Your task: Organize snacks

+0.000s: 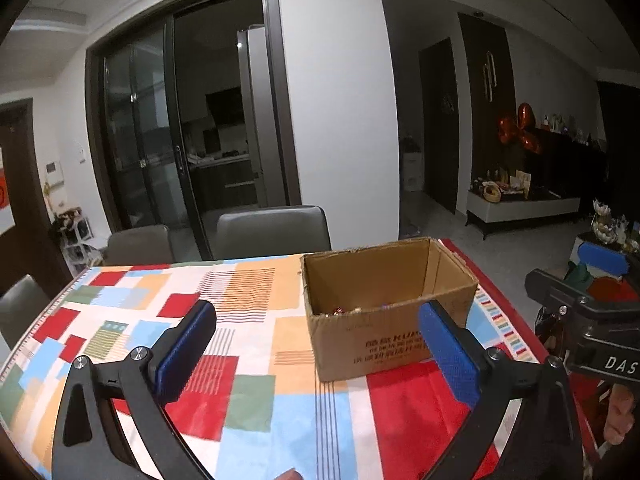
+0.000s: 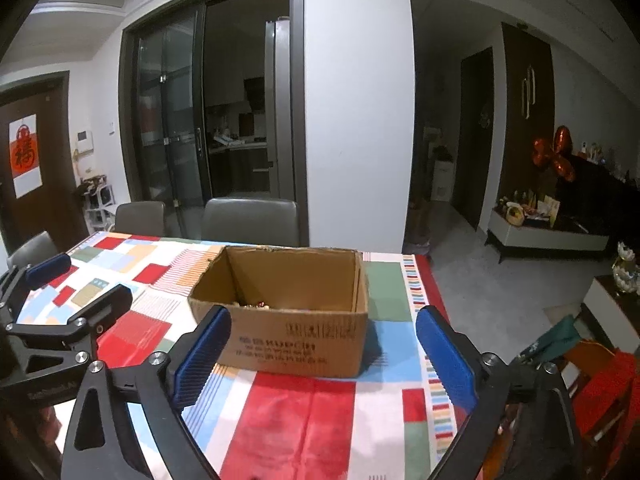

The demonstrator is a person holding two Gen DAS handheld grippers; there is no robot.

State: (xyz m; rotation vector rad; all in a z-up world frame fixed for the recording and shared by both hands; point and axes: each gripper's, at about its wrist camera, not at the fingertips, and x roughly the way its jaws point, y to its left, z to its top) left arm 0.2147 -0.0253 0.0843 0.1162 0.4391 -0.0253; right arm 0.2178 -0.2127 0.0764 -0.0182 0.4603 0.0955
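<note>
An open cardboard box (image 1: pixel 384 304) stands on the table with the colourful patchwork cloth (image 1: pixel 240 360); a few wrapped snacks (image 1: pixel 340 311) show at its bottom. In the right wrist view the box (image 2: pixel 288 312) is straight ahead, with snacks (image 2: pixel 256 304) just visible inside. My left gripper (image 1: pixel 316 344) is open and empty, above the cloth, near the box's front left. My right gripper (image 2: pixel 324 354) is open and empty, in front of the box. Each gripper shows at the edge of the other's view: the right gripper (image 1: pixel 588 292) and the left gripper (image 2: pixel 68 284).
Grey chairs (image 1: pixel 272 228) stand at the table's far side, before a glass sliding door (image 1: pixel 180 128). A low cabinet with ornaments (image 2: pixel 548 232) stands at the right. A chair with red and green cloth (image 2: pixel 592 364) is beside the table's right edge.
</note>
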